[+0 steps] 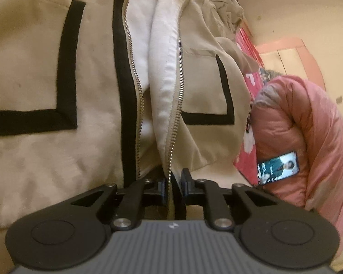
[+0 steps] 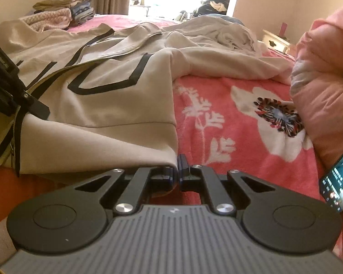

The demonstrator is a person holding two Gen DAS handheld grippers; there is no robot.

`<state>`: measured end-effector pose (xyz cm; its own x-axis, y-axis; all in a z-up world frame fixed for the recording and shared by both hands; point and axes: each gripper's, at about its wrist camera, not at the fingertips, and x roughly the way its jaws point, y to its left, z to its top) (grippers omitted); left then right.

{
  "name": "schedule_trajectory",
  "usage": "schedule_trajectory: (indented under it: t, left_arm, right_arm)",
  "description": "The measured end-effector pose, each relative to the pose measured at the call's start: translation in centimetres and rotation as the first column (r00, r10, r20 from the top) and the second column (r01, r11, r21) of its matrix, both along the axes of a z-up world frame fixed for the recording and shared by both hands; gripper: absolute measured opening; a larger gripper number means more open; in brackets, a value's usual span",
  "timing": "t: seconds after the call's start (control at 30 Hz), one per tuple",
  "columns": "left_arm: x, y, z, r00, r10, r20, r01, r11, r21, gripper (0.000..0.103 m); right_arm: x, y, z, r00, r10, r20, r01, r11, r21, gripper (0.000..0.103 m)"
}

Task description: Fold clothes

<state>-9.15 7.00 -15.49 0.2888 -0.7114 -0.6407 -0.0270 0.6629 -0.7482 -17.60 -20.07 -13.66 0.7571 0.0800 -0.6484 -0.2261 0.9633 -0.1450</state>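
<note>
A beige zip-up jacket (image 2: 116,105) with black trim lies spread front-up on a bed covered by a pink floral blanket (image 2: 228,123). The left claw (image 1: 173,183) is pinched narrow on the jacket's bottom hem at the right-hand zipper edge (image 1: 177,105), the white lining showing between the open zipper halves. The right claw (image 2: 177,171) is clamped on the hem corner at the jacket's side edge, just above the blanket. A pink sleeve (image 2: 327,86) and a phone (image 2: 340,182) sit at the right; folded clothes (image 2: 64,11) are stacked beyond.
</note>
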Motion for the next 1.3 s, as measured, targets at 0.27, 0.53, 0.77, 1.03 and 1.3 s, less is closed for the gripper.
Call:
schedule_trajectory:
  t: [0.27, 0.53, 0.77, 1.03, 1.3]
  left_arm:
    - [-0.1, 0.6, 1.5, 1.000, 0.009, 0.029, -0.010, 1.000, 0.017, 0.009]
    - [0.0, 0.3, 1.2, 0.999, -0.029, 0.028, 0.025, 0.993, 0.116, 0.009]
    - [-0.2, -0.1, 0.8, 0.998, -0.046, 0.050, 0.039, 0.990, 0.139, 0.011]
    - [-0.7, -0.3, 1.0, 0.990, -0.088, 0.109, 0.069, 0.984, 0.166, 0.011]
    - [-1.0, -0.5, 1.2, 0.980, -0.130, 0.149, 0.103, 0.979, 0.175, 0.010]
  right_arm:
    - [-0.7, 0.3, 1.3, 0.999, 0.020, 0.029, -0.021, 1.000, 0.013, 0.003]
    - [-0.7, 1.3, 0.0, 0.997, 0.081, 0.001, -0.081, 0.997, -0.018, 0.004]
    - [-0.9, 0.7, -0.3, 0.991, 0.130, -0.040, -0.133, 0.987, -0.085, 0.028]
    - [-0.8, -5.7, 3.6, 0.958, 0.169, -0.230, -0.161, 0.986, 0.053, 0.050]
    - [10.9, -4.8, 10.9, 0.962, 0.179, -0.206, -0.085, 0.913, 0.399, 0.050]
